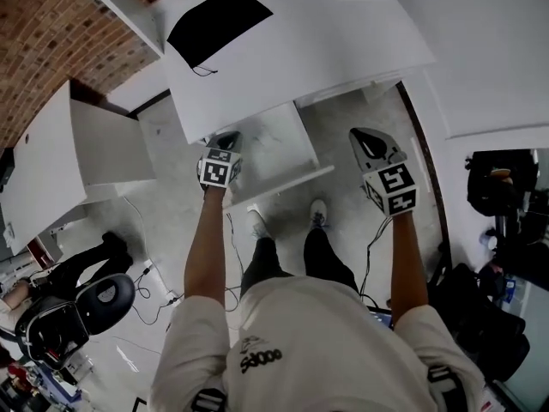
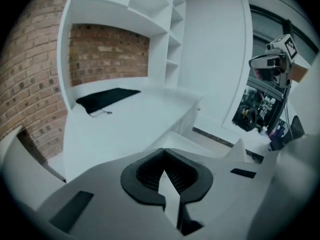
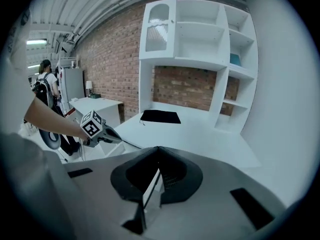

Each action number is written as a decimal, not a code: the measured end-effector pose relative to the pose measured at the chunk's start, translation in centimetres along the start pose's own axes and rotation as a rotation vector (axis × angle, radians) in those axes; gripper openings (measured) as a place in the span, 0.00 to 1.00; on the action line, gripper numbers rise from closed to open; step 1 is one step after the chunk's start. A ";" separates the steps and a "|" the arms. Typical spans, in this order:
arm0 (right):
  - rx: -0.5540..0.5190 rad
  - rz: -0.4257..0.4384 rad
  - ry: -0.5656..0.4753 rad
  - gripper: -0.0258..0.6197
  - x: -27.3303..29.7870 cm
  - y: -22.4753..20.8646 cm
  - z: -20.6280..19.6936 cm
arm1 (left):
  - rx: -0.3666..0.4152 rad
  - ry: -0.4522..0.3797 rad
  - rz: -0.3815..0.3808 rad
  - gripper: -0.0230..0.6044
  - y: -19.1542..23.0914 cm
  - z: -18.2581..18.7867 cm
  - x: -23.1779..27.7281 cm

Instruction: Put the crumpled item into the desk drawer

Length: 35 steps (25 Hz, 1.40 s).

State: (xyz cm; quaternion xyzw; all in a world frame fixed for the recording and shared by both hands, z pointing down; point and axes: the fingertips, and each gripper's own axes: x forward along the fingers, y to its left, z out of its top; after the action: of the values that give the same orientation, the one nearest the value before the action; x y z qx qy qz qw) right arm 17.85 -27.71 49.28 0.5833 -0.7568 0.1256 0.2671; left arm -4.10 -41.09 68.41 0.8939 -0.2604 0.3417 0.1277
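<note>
The task's thing looks to be the dark cloth-like item [image 1: 219, 24]. It lies flat rather than balled up on the far left part of the white desk [image 1: 300, 67], with a thin cord trailing from its near corner, and neither claw touches it. The drawer [image 1: 296, 181] stands pulled out below the desk's near edge, and nothing dark shows inside it.

The step in hand appears to be the reach for the item. To do it well, the nearer claw should rise above the desk edge, spread its jaws before it arrives, and come down on the item's near edge or a raised fold. Pressing flat on the middle would give the pads little to bite on. Gather the cord in with the cloth so it does not snag on the desk edge or the drawer wall. Then carry it low and back, and let go well inside the drawer.

The left gripper [image 1: 225, 137] has its jaws closed with nothing between them. It sits low at the drawer's near left corner, the forearm stretched forward and down. The right gripper [image 1: 364, 140] is likewise pinched together and empty. It hangs to the right of the drawer over the floor, at about the same reach, pointing toward the desk
</note>
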 end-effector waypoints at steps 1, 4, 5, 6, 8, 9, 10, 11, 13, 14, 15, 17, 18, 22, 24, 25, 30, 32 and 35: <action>-0.007 0.007 -0.020 0.05 -0.1 0.1 1.1 | 0.009 -0.026 0.020 0.07 0.4 1.1 -1.5; -0.044 0.031 -0.076 0.05 0.1 0.8 4.2 | 0.038 -0.103 0.080 0.07 1.5 4.1 -6.0; -0.060 0.041 -0.093 0.05 0.1 1.2 5.2 | 0.041 -0.129 0.099 0.07 1.8 4.9 -7.5; -0.079 0.051 -0.109 0.05 0.1 1.6 6.2 | 0.041 -0.155 0.115 0.07 1.9 5.7 -8.9; -0.125 0.065 -0.139 0.05 -0.1 2.3 7.9 | 0.046 -0.201 0.141 0.07 1.6 7.2 -11.7; -0.146 0.068 -0.154 0.05 -0.3 2.7 8.7 | 0.055 -0.222 0.155 0.07 1.3 7.9 -12.9; -0.161 0.071 -0.170 0.05 -0.5 3.1 9.6 | 0.066 -0.243 0.169 0.07 1.1 8.6 -14.2; -0.172 0.073 -0.188 0.05 -0.7 3.4 10.5 | 0.076 -0.266 0.183 0.07 1.0 9.2 -15.4; -0.190 0.078 -0.222 0.05 -1.1 4.1 12.3 | 0.096 -0.313 0.213 0.07 0.8 10.6 -17.8; -0.199 0.079 -0.238 0.05 -1.4 4.4 13.3 | 0.106 -0.335 0.227 0.07 0.7 11.4 -19.1; -0.209 0.078 -0.255 0.05 -1.7 4.6 14.2 | 0.117 -0.354 0.242 0.07 0.7 12.1 -20.4; -0.235 0.070 -0.290 0.05 -2.4 5.0 15.9 | 0.148 -0.393 0.271 0.07 0.7 13.8 -23.2; -0.248 0.066 -0.306 0.05 -2.8 5.2 16.7 | 0.166 -0.414 0.285 0.07 0.6 14.7 -24.5; -0.282 0.059 -0.364 0.05 -4.9 6.0 19.2 | 0.232 -0.501 0.334 0.07 -0.5 18.0 -29.7; -0.298 0.052 -0.392 0.05 -6.0 6.3 20.3 | 0.261 -0.540 0.355 0.07 -1.3 19.4 -31.8; -0.307 0.049 -0.405 0.05 -6.5 6.4 20.8 | 0.275 -0.556 0.365 0.07 -1.7 19.9 -32.7; -0.334 0.046 -0.464 0.05 -8.6 6.9 22.4 | 0.327 -0.610 0.396 0.07 -3.7 21.7 -35.6; -0.334 0.057 -0.491 0.05 -9.3 7.1 22.9 | 0.336 -0.618 0.403 0.07 -4.3 22.1 -36.1; -0.350 0.069 -0.515 0.05 -10.1 7.7 23.5 | 0.342 -0.619 0.423 0.07 -4.6 22.4 -36.8</action>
State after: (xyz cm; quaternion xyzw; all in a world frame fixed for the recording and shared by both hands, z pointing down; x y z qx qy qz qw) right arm 6.25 -29.09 25.23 0.5151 -0.8290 -0.1493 0.1587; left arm -12.60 -32.46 26.77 0.8897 -0.4039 0.1136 -0.1798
